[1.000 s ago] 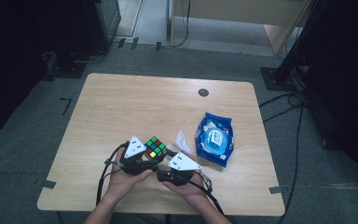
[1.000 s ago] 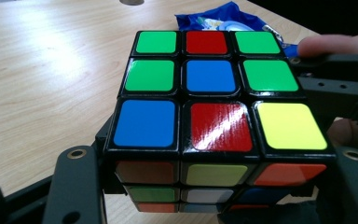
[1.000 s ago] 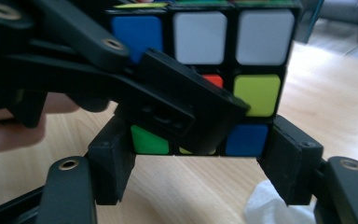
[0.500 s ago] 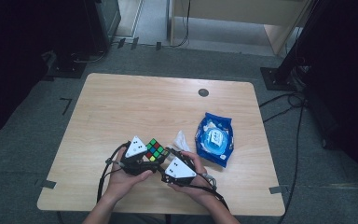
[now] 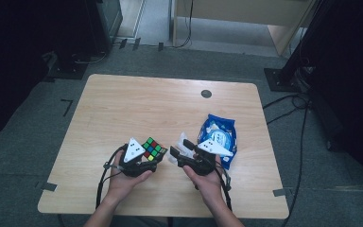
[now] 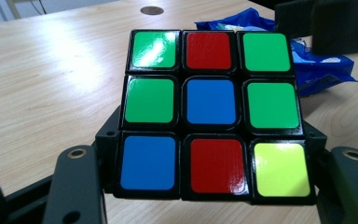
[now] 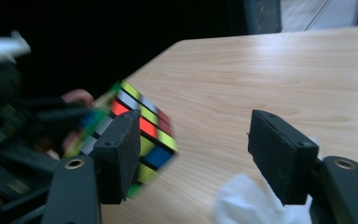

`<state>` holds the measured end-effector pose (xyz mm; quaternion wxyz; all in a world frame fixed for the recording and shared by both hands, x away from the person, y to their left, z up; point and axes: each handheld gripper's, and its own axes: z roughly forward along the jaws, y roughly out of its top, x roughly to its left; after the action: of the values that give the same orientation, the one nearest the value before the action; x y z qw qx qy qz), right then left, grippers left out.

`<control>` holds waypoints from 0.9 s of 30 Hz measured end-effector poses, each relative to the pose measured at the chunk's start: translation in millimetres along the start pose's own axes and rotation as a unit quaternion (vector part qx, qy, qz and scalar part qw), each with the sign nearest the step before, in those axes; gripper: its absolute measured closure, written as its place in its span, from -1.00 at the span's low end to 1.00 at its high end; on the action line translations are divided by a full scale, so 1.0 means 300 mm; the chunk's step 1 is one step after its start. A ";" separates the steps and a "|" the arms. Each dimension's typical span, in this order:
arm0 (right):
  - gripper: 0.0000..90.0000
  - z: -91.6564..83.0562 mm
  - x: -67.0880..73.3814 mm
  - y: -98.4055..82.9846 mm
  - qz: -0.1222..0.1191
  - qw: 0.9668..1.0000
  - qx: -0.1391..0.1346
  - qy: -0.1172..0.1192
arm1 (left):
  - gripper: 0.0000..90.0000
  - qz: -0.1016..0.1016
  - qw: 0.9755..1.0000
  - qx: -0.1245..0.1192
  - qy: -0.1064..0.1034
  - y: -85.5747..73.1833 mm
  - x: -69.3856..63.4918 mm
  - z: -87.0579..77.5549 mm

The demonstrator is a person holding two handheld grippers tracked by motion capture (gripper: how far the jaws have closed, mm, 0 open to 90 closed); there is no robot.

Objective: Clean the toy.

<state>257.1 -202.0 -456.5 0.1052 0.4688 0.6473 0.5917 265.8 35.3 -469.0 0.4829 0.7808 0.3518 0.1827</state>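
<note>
A scrambled colour cube (image 5: 152,148) is held above the near part of the wooden table (image 5: 146,104), with my left gripper (image 5: 154,157) shut on its sides. In the left gripper view the cube (image 6: 212,112) shows green, red, blue and yellow stickers between the jaws of the left gripper (image 6: 210,140). My right gripper (image 5: 179,147) stands just right of the cube, apart from it and open. In the right gripper view the right gripper (image 7: 205,154) has only bare table between its pads, which have just closed slightly, and the cube (image 7: 144,126) sits beyond the left pad.
A blue snack bag (image 5: 217,137) lies on the table right of my right hand. A crumpled white wrapper (image 7: 247,200) lies under the right gripper. A round dark grommet (image 5: 206,93) is set in the far part of the tabletop. Dark stands and cables surround the table.
My right gripper, which was against the cube's right side, has drawn away to the right and risen. The left gripper and the cube have stayed in place.
</note>
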 end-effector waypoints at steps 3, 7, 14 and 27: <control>-0.28 0.012 0.006 -0.003 0.071 0.997 0.017 0.014 | -0.24 0.012 1.000 -0.004 0.005 -0.006 -0.016 0.007; -0.42 0.027 -0.005 -0.011 0.144 0.988 0.026 0.044 | -0.24 0.034 0.999 -0.014 0.009 -0.011 -0.049 0.014; -0.46 0.058 -0.017 -0.039 0.207 0.974 0.054 0.075 | -0.24 0.067 0.997 -0.032 0.007 -0.011 -0.093 0.015; -0.24 0.050 0.101 -0.044 -0.027 0.998 0.061 -0.006 | -0.24 0.056 0.998 -0.016 -0.006 -0.014 -0.086 0.022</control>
<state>244.8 -168.0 -459.3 0.0963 0.4600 0.6942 0.5451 250.9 13.7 -474.3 0.4869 0.7924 0.3013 0.2106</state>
